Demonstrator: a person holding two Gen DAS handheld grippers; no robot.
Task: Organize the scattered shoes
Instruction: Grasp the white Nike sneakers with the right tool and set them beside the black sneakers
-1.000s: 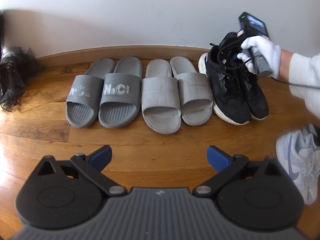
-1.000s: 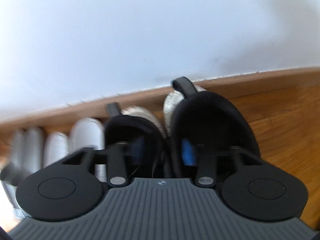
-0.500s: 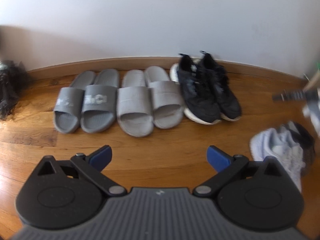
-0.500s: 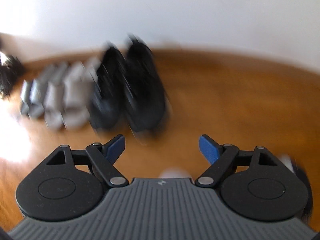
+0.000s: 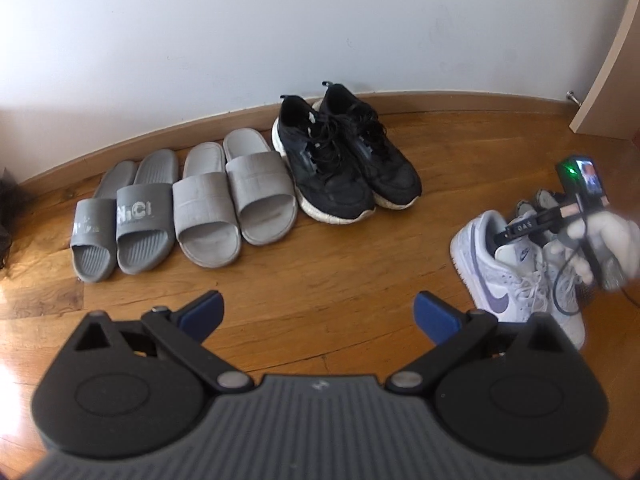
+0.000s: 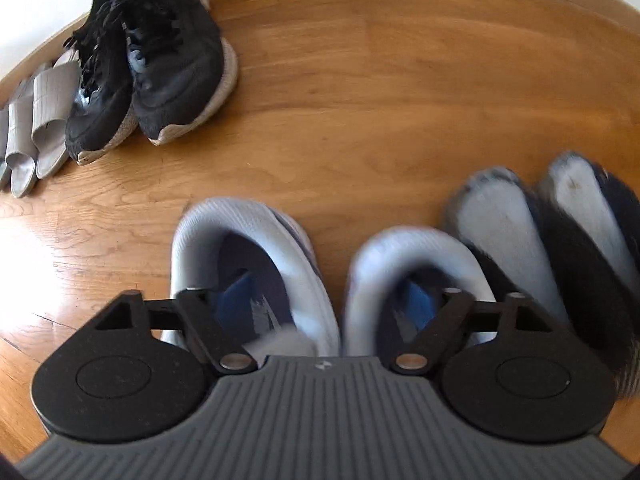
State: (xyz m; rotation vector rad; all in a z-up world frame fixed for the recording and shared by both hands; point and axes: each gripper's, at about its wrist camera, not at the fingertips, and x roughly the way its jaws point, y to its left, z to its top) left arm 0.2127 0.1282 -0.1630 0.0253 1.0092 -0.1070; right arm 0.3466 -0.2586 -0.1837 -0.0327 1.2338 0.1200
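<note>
Along the wall stand dark grey slides (image 5: 120, 220), light grey slides (image 5: 236, 200) and black sneakers (image 5: 348, 160) in a row. A pale blue pair of sneakers (image 5: 492, 280) sits apart at the right. My right gripper (image 6: 326, 300) points down into that pair, one finger inside the left shoe (image 6: 256, 240) and one inside the right shoe (image 6: 416, 256). The two inner collars lie between its jaws, which are closing; the pads do not visibly press. My left gripper (image 5: 318, 306) hangs open over bare floor, holding nothing.
A dark pair with pale insoles (image 6: 560, 220) lies just right of the blue sneakers. A pale wooden panel (image 5: 612, 60) and a door stop (image 5: 573, 96) are at the far right. Something dark and tangled (image 5: 8, 200) sits at the left edge. A gloved hand (image 5: 604, 236) holds the right gripper.
My right gripper left the black sneakers by the wall, swung right and down, and now has its fingers inside the pale blue pair. The left gripper's view drifted right, still open.
</note>
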